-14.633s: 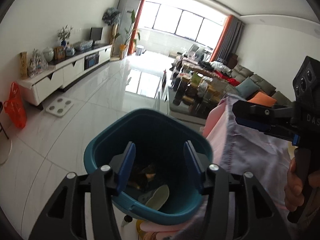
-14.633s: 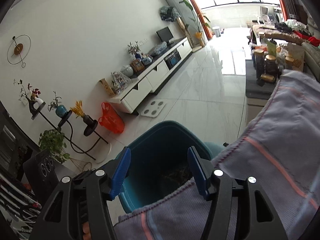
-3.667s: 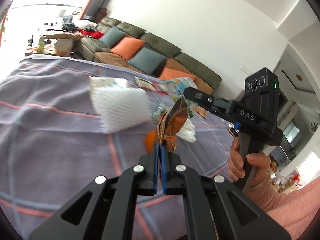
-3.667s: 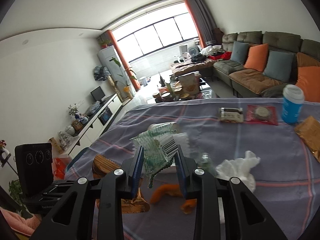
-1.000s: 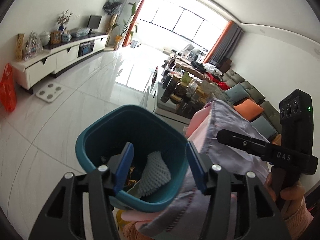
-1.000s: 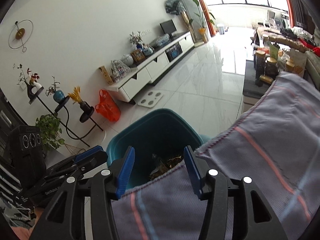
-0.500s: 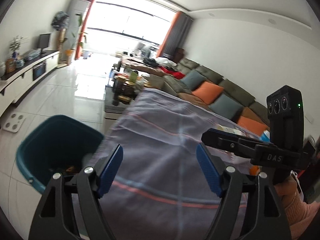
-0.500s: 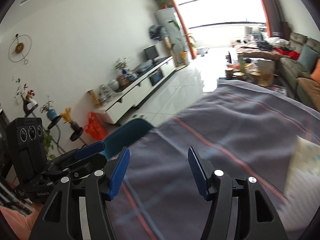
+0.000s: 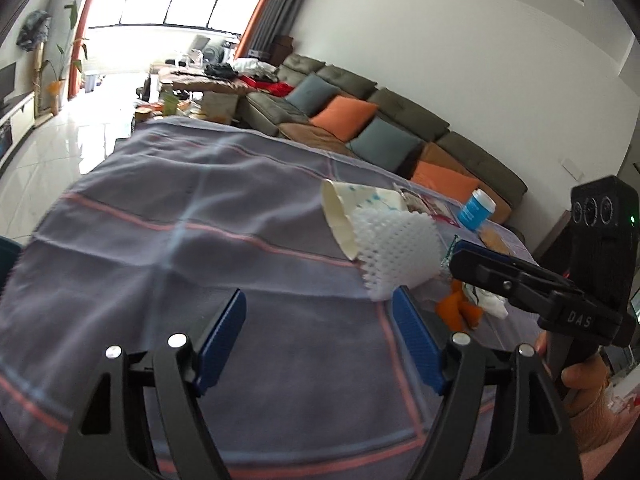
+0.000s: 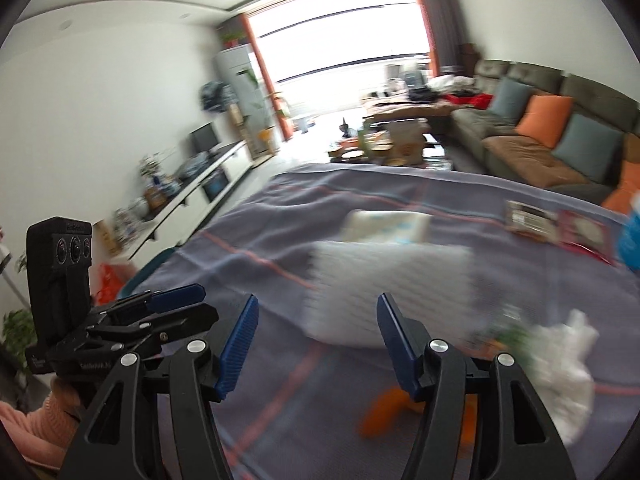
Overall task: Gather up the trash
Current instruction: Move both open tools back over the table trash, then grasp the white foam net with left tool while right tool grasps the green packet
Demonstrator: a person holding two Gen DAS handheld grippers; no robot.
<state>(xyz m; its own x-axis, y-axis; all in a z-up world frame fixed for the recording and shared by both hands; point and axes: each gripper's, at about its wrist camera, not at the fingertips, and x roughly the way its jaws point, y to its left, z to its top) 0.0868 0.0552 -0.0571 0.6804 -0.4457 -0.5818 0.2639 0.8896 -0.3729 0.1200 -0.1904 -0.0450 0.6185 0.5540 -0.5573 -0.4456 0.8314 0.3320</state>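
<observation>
Left wrist view shows the left tongs [image 9: 318, 332] standing wide apart at the bottom of the frame, nothing between their blue pads, above the grey cloth with pink stripes that covers the surface [image 9: 168, 216]. Right of centre lie a tipped paper cup [image 9: 352, 210] and a white foam net sleeve [image 9: 394, 250] touching it. Lower right of those sit orange peel [image 9: 456, 308] and a crumpled white tissue [image 9: 492, 304]. A blue-and-white cup [image 9: 476, 210] stands farther up to the right. The right tongs [image 9: 464, 256] enter from the right edge, gripped by a hand [image 9: 580, 380].

Right wrist view, blurred, shows the right tongs [image 10: 316, 336] apart and empty, the net sleeve [image 10: 388, 292] just beyond them. A sliver of the teal bin [image 10: 146, 270] peeks past the surface's left edge.
</observation>
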